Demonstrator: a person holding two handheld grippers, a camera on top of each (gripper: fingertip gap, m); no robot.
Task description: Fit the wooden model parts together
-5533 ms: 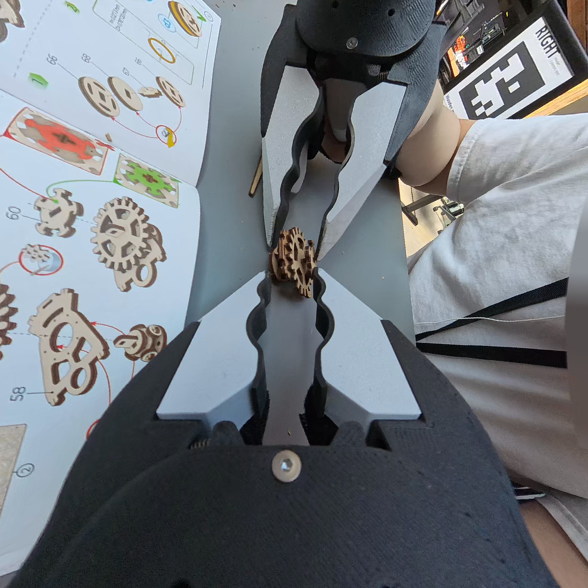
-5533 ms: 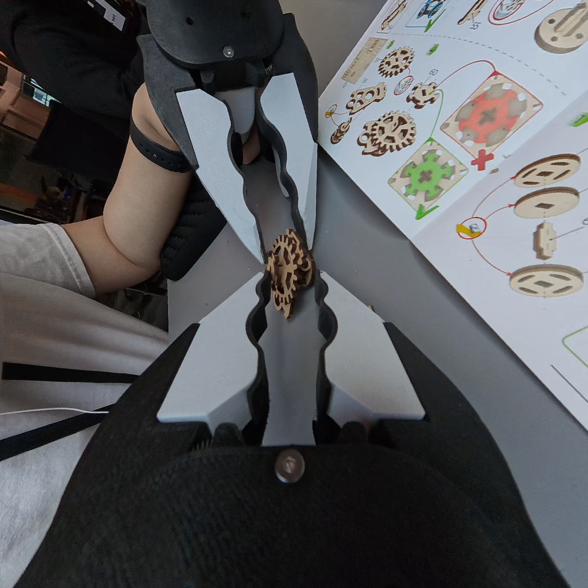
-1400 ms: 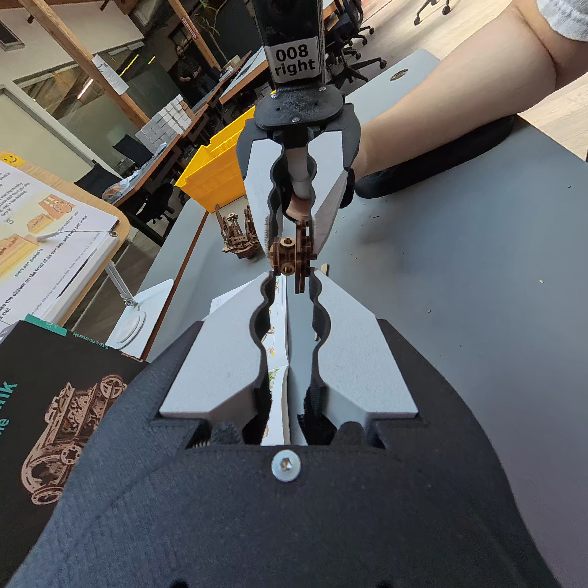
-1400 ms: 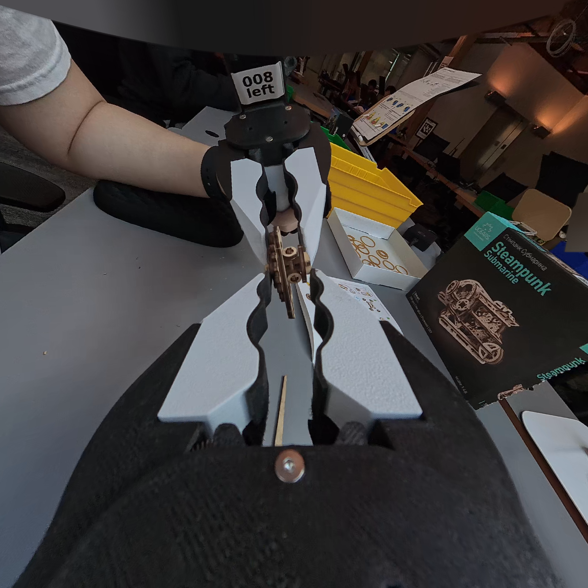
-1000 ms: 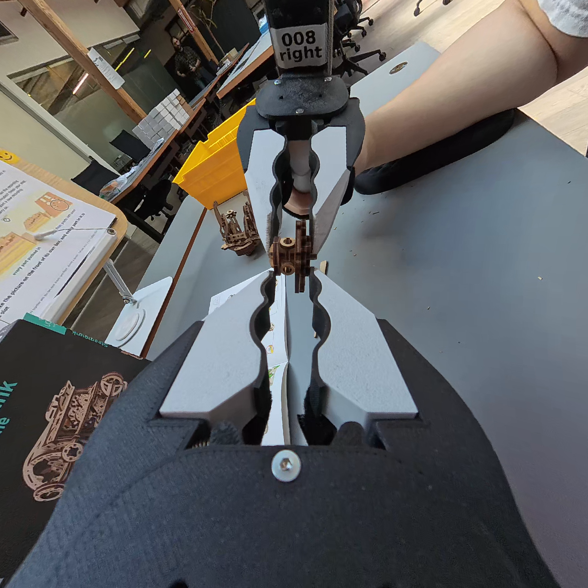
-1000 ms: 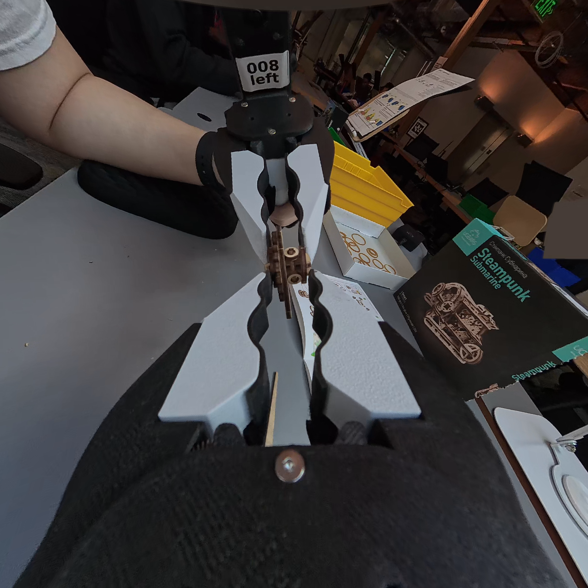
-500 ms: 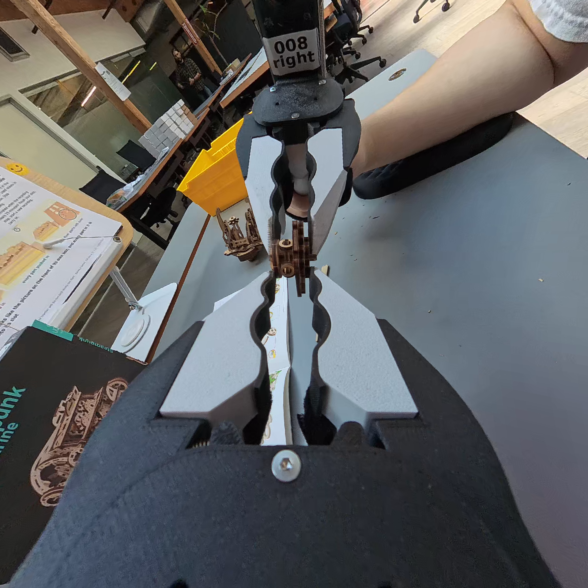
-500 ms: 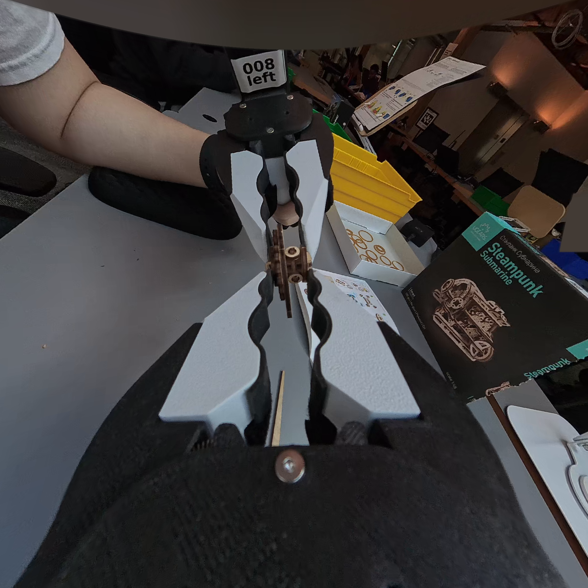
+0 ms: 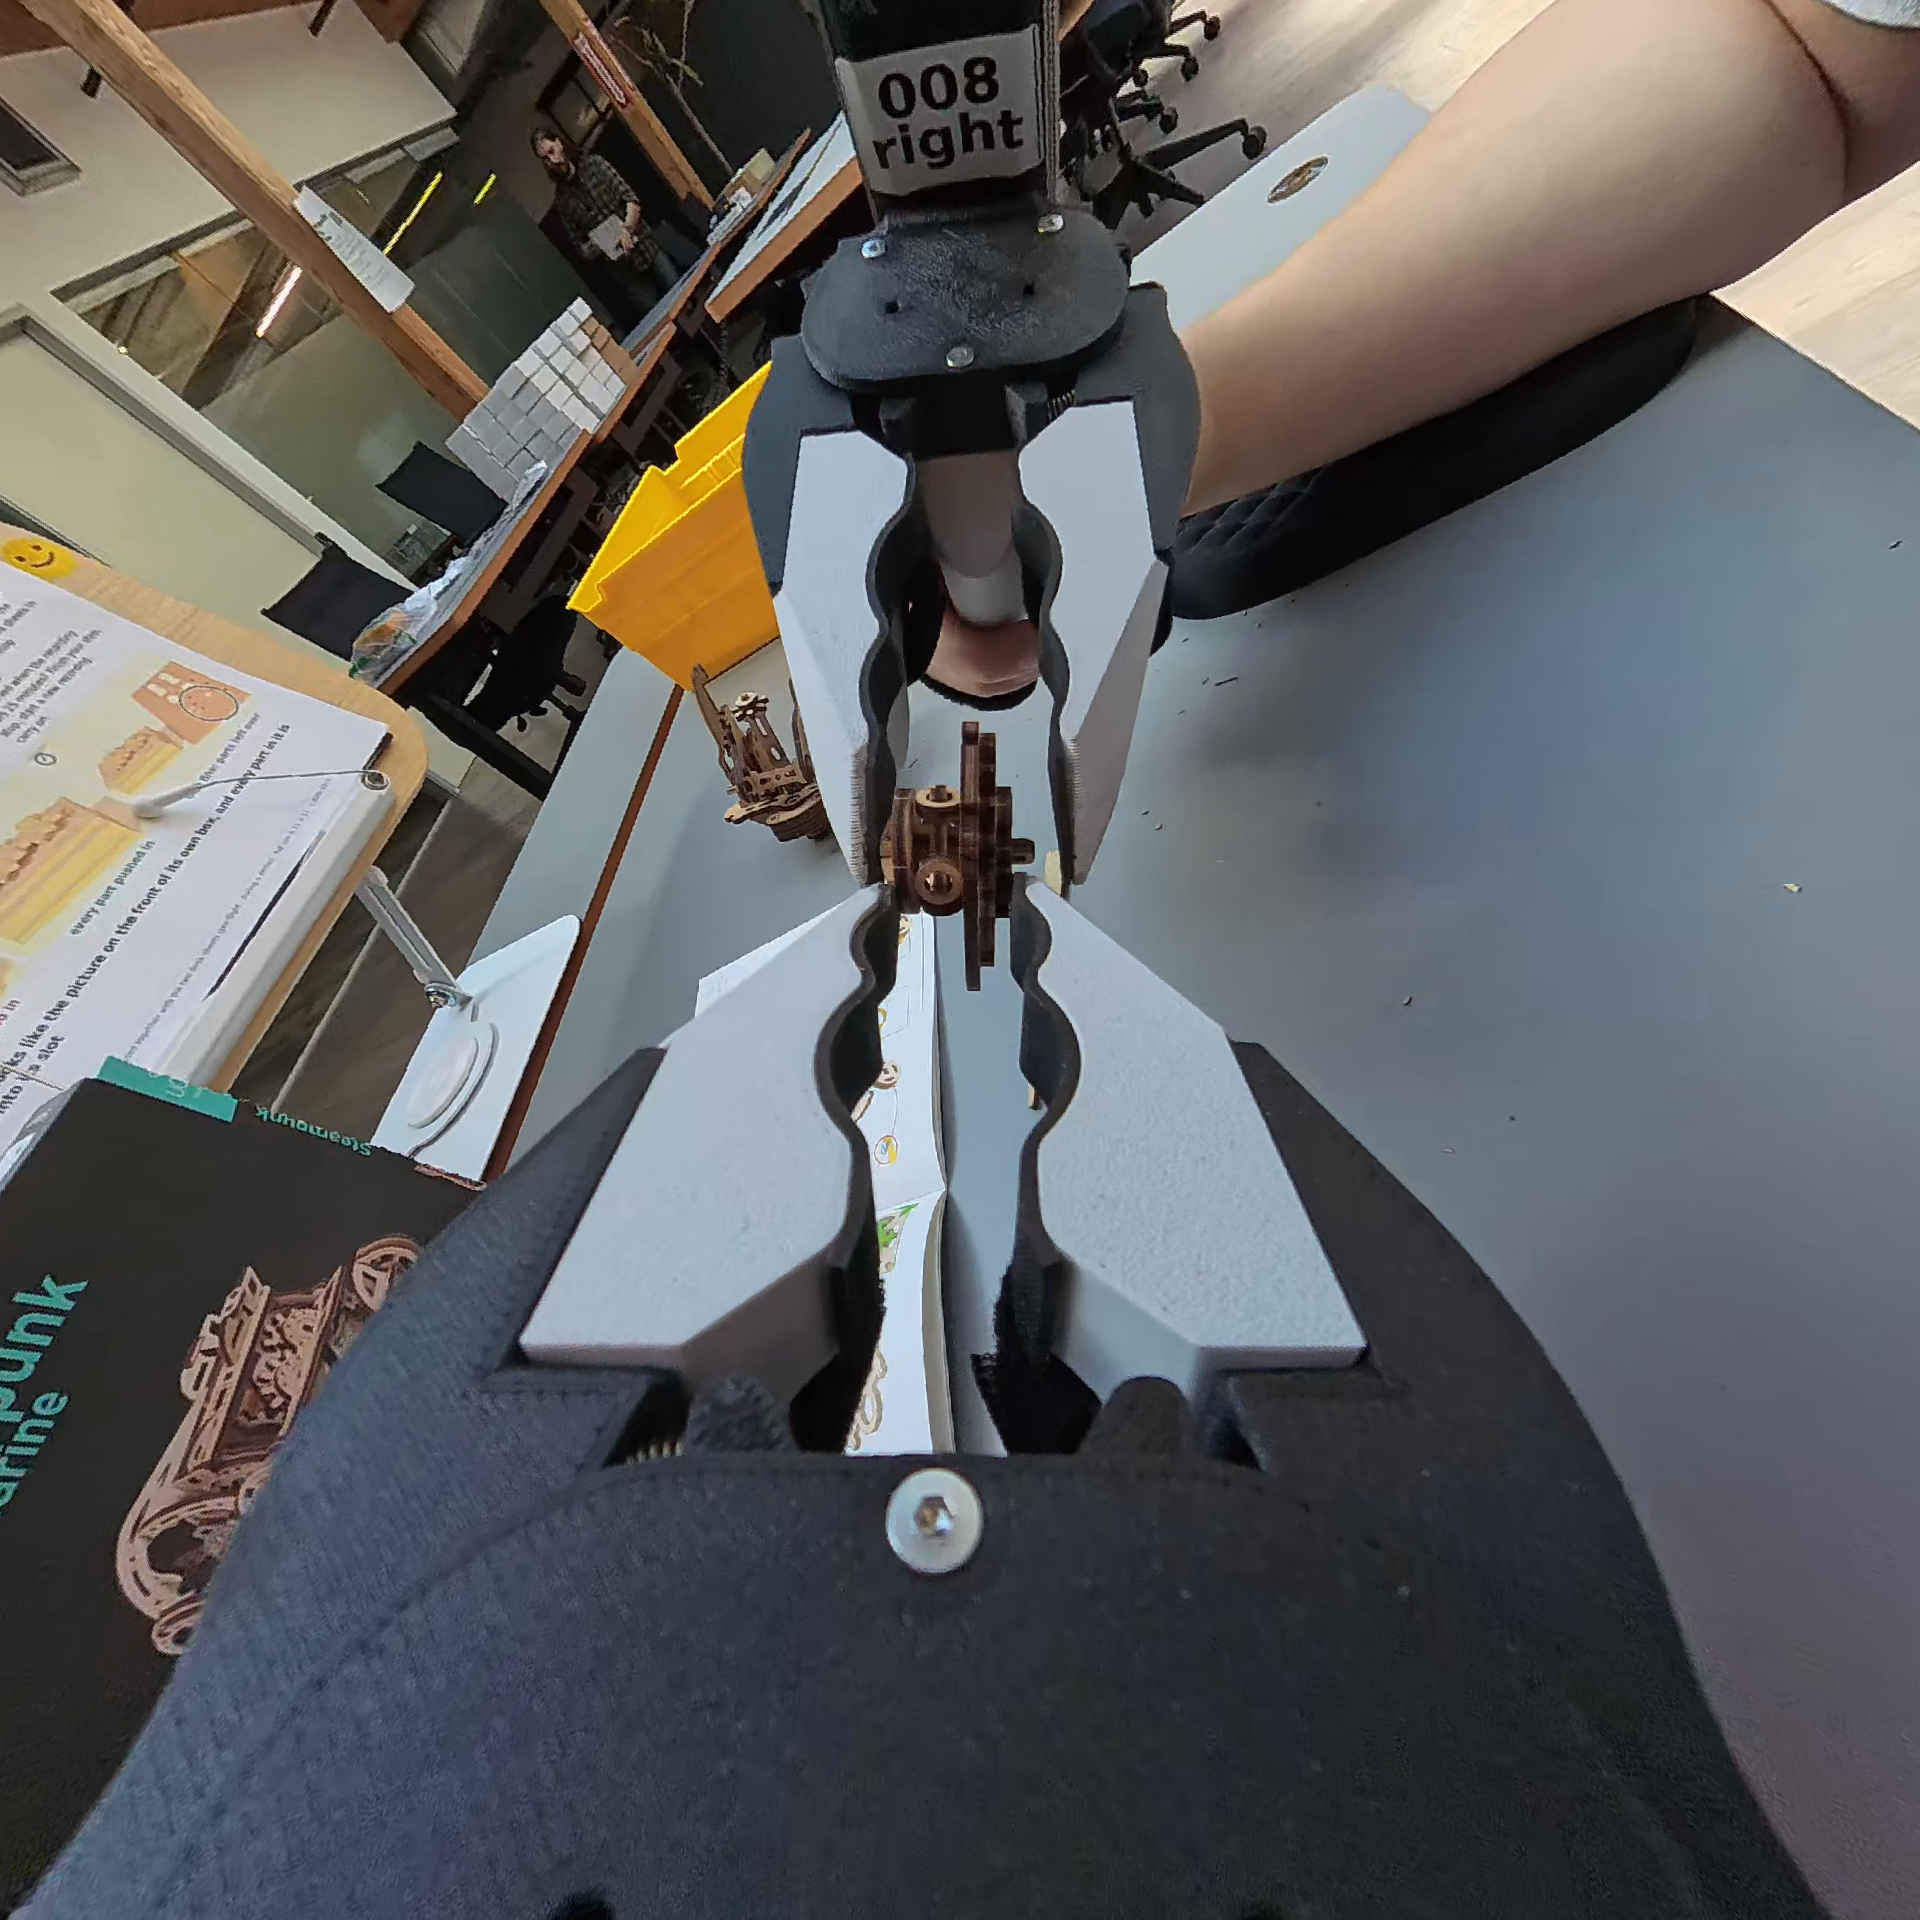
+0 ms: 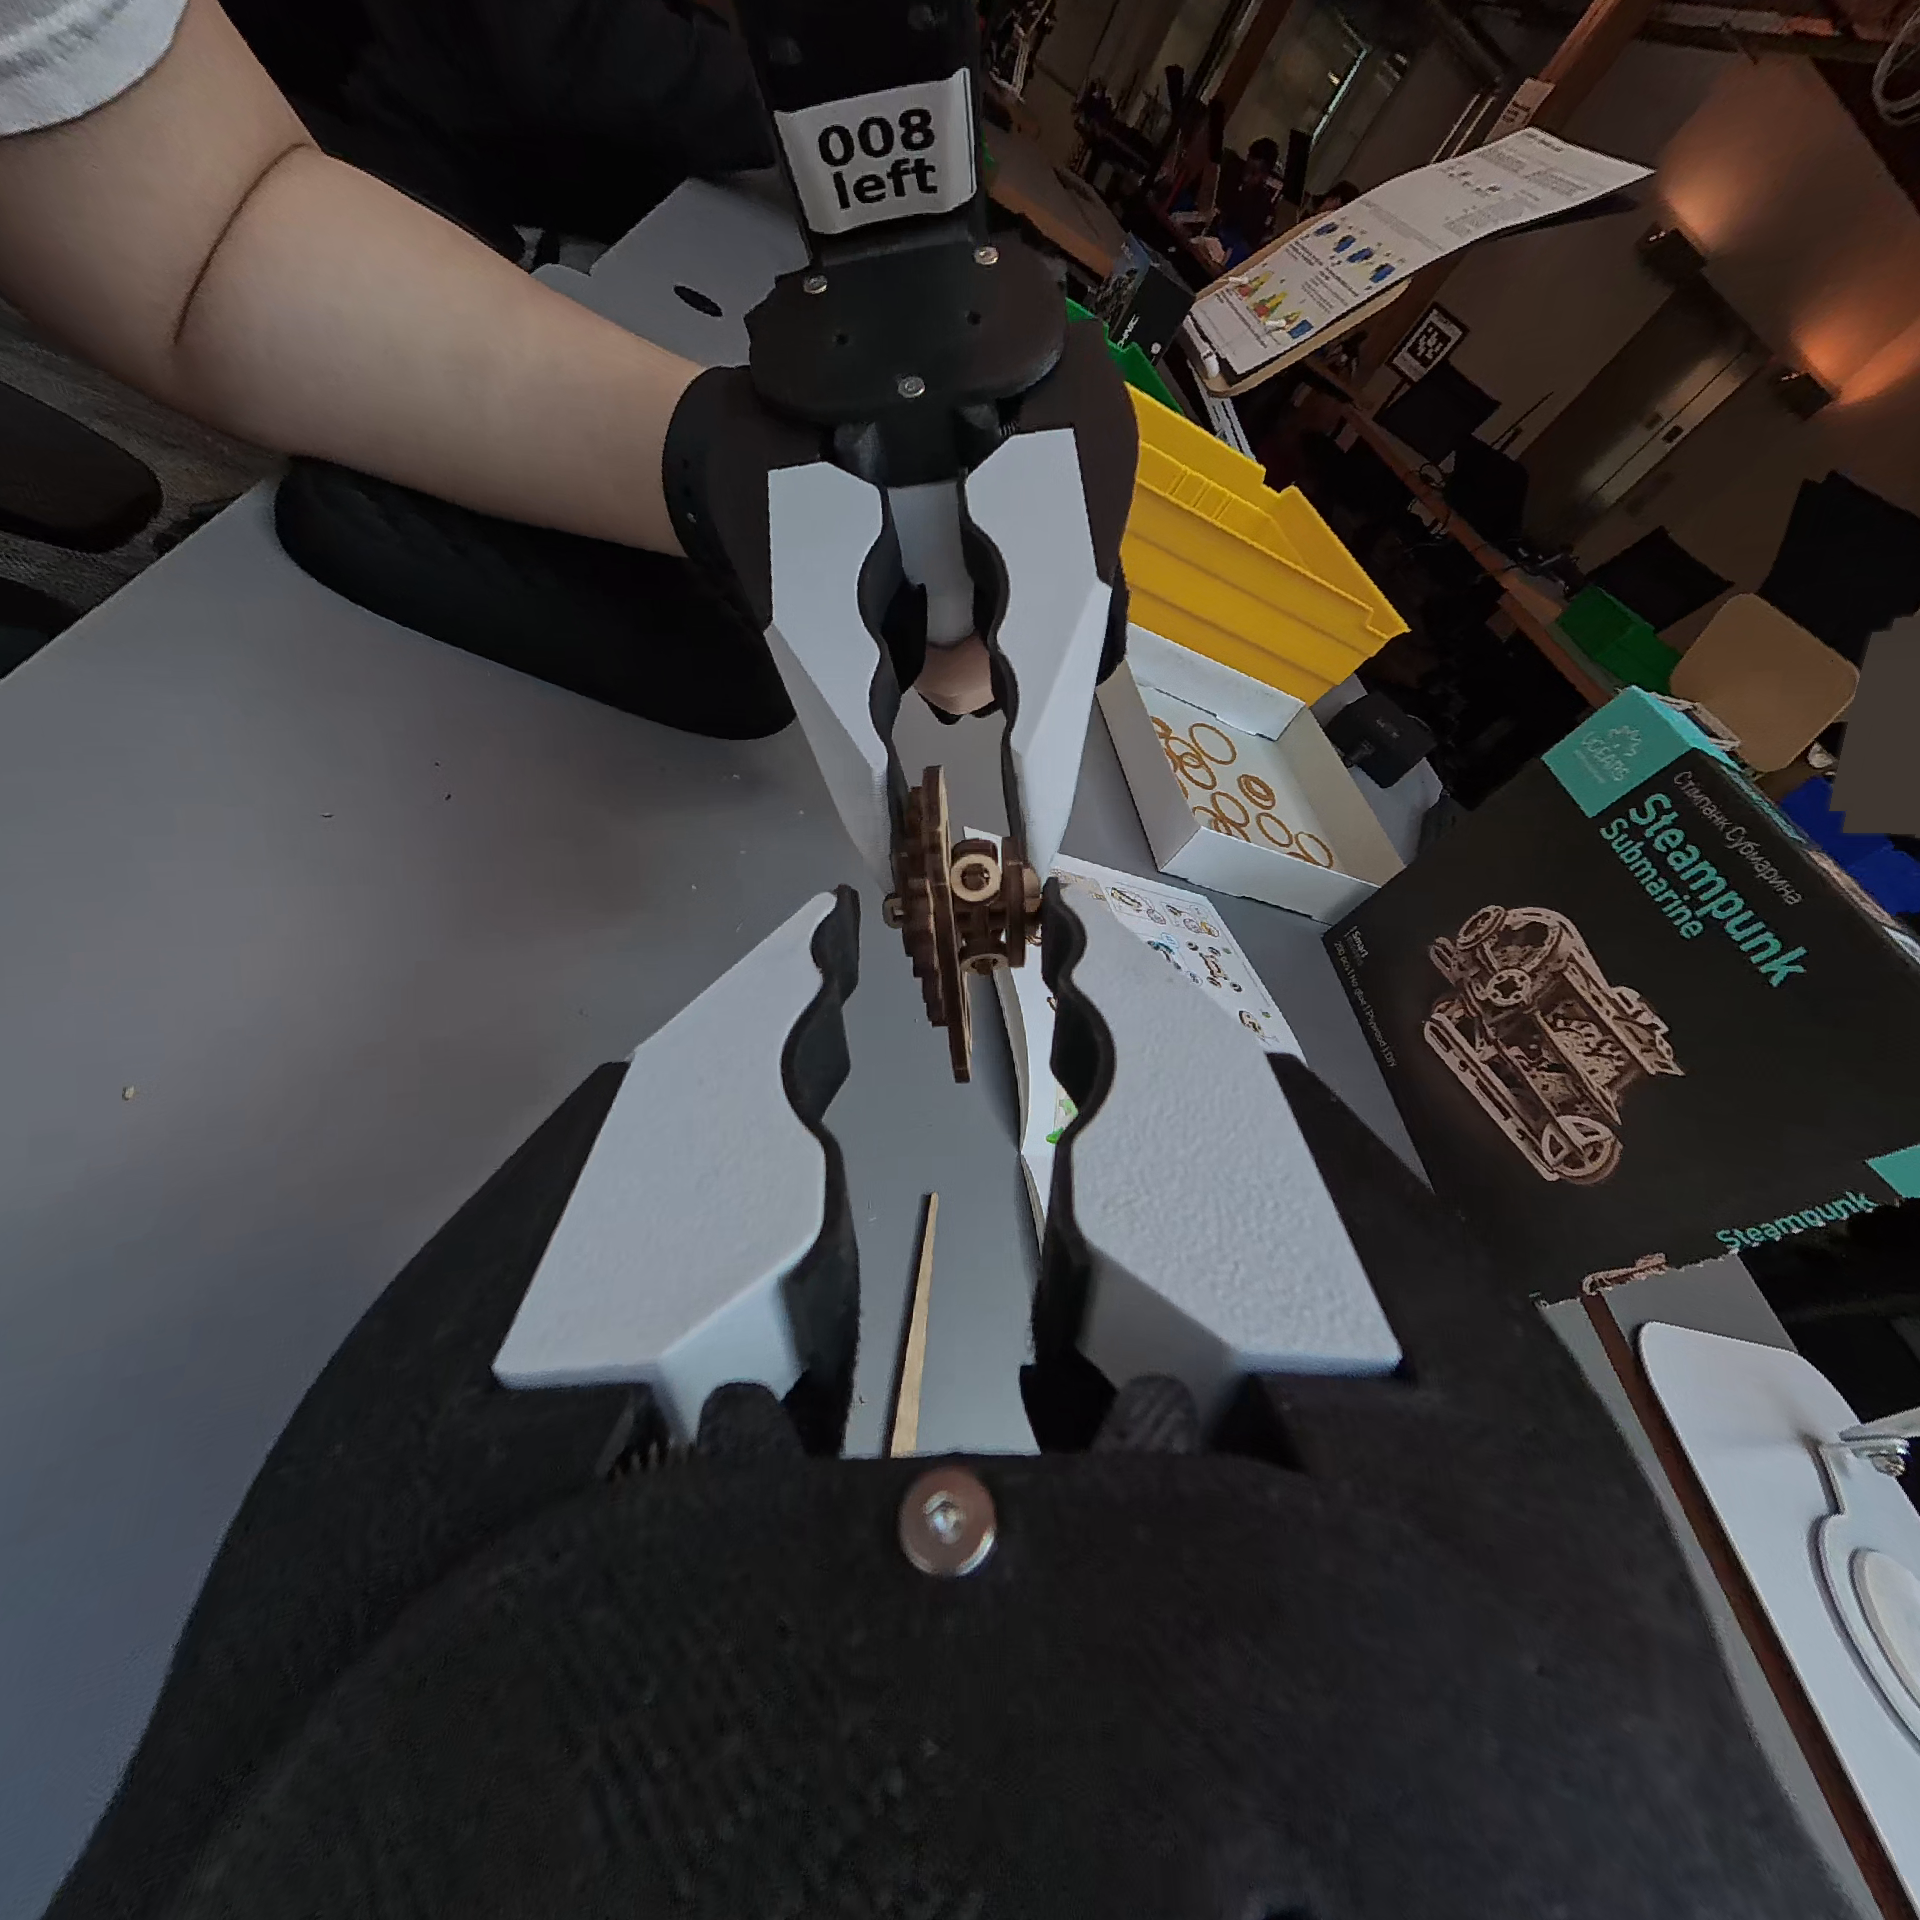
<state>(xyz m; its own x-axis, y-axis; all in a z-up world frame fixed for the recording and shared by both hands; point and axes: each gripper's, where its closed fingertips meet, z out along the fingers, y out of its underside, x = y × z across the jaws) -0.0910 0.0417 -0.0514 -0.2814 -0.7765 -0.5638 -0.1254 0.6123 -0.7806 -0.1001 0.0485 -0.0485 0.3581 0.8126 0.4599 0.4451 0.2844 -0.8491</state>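
Note:
A small dark wooden gear assembly [image 9: 951,847], a toothed disc on a hub block with round light holes, hangs in the air between my two grippers, which face each other tip to tip. My left gripper [image 9: 956,899] is shut on it, fingertips pressed against both sides. My right gripper [image 10: 948,899] stands slightly open around the same assembly [image 10: 961,904]. A gap shows beside its left fingertip, and its right fingertip is at the hub. A part-built wooden model [image 9: 769,774] stands on the grey table [image 9: 1455,935] behind.
An instruction booklet [image 10: 1164,935] and a thin wooden stick [image 10: 914,1330] lie under the grippers. A black kit box [image 10: 1621,997], a white box of wooden rings [image 10: 1247,821] and a yellow bin [image 10: 1247,561] stand alongside. A forearm rests on a black pad [image 9: 1455,499]. Only a small space, under 4 cm, lies between the two pairs of fingers.
My right gripper's fingers have spread a little apart from the wooden assembly. My left gripper keeps its hold. Both grippers have risen slightly.

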